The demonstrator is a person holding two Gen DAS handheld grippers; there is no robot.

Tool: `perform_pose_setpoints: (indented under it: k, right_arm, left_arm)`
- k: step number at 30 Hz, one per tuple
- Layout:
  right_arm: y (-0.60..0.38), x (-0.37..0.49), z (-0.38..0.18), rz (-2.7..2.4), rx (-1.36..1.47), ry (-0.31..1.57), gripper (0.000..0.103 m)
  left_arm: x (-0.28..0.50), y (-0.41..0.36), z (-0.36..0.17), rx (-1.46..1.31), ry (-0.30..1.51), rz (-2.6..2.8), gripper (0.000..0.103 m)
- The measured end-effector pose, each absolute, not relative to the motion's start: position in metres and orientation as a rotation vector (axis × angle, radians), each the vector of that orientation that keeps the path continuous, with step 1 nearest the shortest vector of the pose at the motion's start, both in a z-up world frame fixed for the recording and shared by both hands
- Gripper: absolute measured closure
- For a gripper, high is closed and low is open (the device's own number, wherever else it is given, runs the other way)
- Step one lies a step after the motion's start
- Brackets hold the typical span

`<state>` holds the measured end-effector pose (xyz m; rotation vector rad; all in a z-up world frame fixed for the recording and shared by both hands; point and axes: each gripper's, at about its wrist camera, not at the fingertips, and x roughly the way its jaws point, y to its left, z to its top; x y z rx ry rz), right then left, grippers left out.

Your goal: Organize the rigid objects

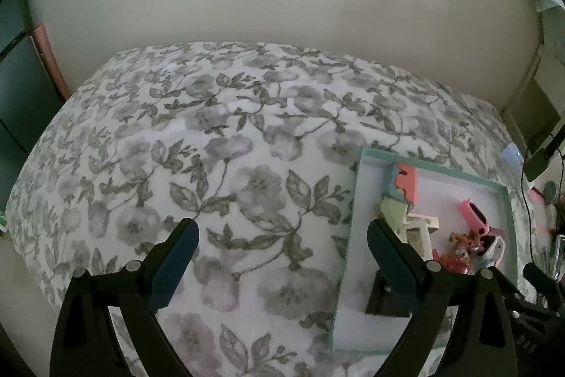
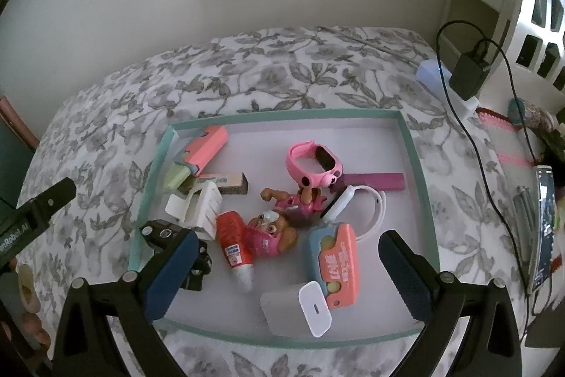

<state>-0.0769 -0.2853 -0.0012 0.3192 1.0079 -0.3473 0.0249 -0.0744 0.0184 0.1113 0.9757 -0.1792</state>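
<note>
Purple bar (image 2: 374, 181) lies flat, lengthwise left-right, in tray (image 2: 420, 165).

Both grippers tilt steeply downward; the left gripper (image 1: 282, 251) and the right gripper (image 2: 287, 257) stand wide apart, nothing between their fingers

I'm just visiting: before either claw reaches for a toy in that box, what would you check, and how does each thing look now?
1. Right gripper open, holding nothing: ok.
2. Left gripper open, holding nothing: ok.
3. Right gripper over the tray: ok.
4. Toys spaced for a clean grab: not ok; the orange tube touches the dog figure.
5. Left gripper over the tray: not ok, mostly over the bedspread.
</note>
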Motion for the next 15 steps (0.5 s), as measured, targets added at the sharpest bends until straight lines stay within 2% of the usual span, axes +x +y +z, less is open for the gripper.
perform_pose_setpoints:
  k: [15]
  right_arm:
    - [-0.259, -0.088, 0.014, -0.337, 0.272, 0.990, 0.000]
  left_arm:
    - [-0.007, -0.060, 0.028, 0.174, 1.020, -0.154, 0.007]
